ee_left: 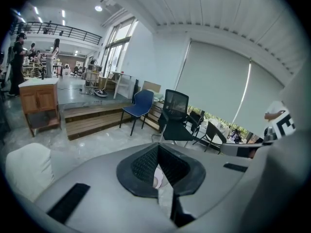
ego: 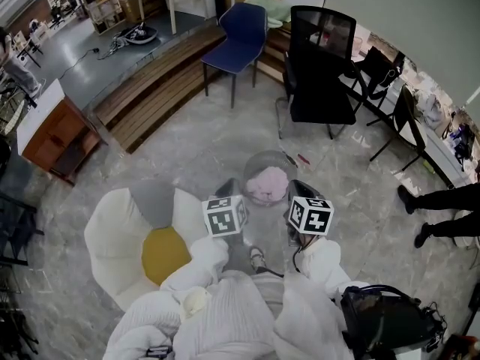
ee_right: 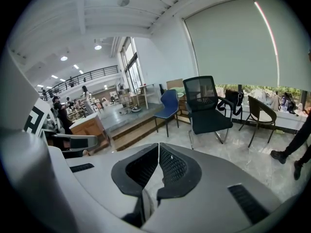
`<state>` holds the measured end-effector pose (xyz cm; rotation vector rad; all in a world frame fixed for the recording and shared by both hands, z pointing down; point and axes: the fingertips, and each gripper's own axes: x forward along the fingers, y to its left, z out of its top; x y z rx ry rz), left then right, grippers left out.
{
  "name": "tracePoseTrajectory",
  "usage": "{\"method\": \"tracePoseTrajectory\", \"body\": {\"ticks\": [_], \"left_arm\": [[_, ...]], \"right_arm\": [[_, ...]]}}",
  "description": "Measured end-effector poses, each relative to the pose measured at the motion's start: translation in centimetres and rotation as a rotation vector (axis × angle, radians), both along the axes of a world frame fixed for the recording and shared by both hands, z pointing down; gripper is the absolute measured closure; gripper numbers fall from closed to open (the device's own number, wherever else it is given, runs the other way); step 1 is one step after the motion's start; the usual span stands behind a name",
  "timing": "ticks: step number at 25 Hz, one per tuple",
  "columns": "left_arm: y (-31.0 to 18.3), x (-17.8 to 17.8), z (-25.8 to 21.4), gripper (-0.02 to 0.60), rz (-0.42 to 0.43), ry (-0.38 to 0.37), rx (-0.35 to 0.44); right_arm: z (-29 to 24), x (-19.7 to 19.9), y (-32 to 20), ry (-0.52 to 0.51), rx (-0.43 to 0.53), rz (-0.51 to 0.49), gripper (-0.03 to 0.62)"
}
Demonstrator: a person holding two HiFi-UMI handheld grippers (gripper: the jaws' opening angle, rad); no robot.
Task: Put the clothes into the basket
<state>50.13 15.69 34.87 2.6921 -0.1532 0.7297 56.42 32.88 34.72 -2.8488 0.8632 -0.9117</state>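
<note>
The left gripper [ego: 227,187] and right gripper [ego: 301,190] are hanging side by side, both tilting gently down toward the basket [ego: 251,165]. Each gripper's ribbed black jaws are meeting at the tips, clamping nothing. The soft, bunched pink clothes [ego: 268,184] are lying inside the round, see-through basket. Glossy stone floor [ego: 187,148] is lying open beyond the basket, with a white petal-shaped seat [ego: 112,238] left of it and a black mesh chair [ego: 321,66] well beyond.

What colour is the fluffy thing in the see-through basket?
Pale pink. The fluffy garment in the clear round basket shows best in the head view.
</note>
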Motion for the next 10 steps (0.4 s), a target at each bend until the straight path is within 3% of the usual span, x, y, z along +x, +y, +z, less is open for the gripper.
{"method": "tracePoseTrajectory", "body": {"ticks": [10], "left_arm": [[-0.66, -0.07, -0.06, 0.584, -0.008, 0.001, -0.003]], "right_arm": [[0.15, -0.21, -0.49, -0.006, -0.006, 0.002, 0.565]]}}
